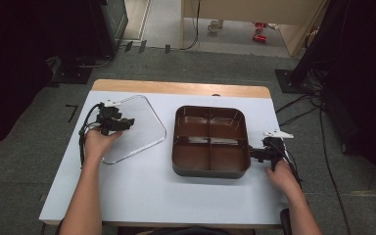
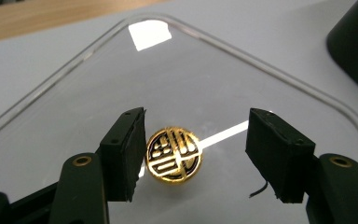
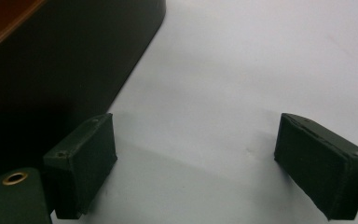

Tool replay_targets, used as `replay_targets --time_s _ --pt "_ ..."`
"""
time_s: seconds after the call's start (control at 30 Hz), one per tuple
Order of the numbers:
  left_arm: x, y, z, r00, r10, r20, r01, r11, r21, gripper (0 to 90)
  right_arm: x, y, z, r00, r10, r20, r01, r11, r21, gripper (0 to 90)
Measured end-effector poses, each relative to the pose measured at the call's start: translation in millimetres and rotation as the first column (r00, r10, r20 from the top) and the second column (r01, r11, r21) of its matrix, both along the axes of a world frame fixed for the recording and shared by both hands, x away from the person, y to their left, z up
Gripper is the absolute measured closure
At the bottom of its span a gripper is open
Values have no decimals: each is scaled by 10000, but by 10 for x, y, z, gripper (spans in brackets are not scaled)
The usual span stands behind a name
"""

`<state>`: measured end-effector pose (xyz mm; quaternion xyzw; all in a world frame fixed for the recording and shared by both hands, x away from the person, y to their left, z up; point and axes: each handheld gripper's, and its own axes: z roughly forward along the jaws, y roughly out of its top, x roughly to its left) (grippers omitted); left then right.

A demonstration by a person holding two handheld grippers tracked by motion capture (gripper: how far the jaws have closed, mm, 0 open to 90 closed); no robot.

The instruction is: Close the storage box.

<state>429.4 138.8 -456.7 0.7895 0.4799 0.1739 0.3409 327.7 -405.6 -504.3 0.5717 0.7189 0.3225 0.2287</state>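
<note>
Evidently, the clear lid (image 2: 242, 84) (thin, light, slippery) is best gripped at its rim. The left gripper (image 2: 196, 154) is held open above it, nothing pinched.

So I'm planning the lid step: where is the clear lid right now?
The clear lid lies flat on the table's left side in the high view, beside the brown tray, under the left gripper.

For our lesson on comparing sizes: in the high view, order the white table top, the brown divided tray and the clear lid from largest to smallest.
1. White table top
2. Brown divided tray and clear lid: these look too alike in size to rank.
</note>
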Motion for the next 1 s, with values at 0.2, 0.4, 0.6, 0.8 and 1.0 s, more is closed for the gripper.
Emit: replay_targets --time_s 0.2,0.4,0.6,0.8,1.0 --pt "-40 3 -51 9993 363 124 -363 9993 26 418 0 0 0 10000 0 -1 0 10000 -1 122" --pt "-18 35 -128 9966 821 49 -822 9965 173 444 0 0 0 10000 3 2 -3 10000 -1 122" --pt "1 54 -198 9945 1050 -16 -1050 9943 -188 493 0 0 0 10000 4 1 -4 10000 -2 122" --pt "3 21 -208 9925 1207 -182 -1211 9924 -225 541 0 0 0 10000 3 0 -3 10000 0 122" --pt "-18 -46 -230 9928 1169 277 -1181 9920 442 546 0 0 0 10000 1 -1 -1 10000 1 121"
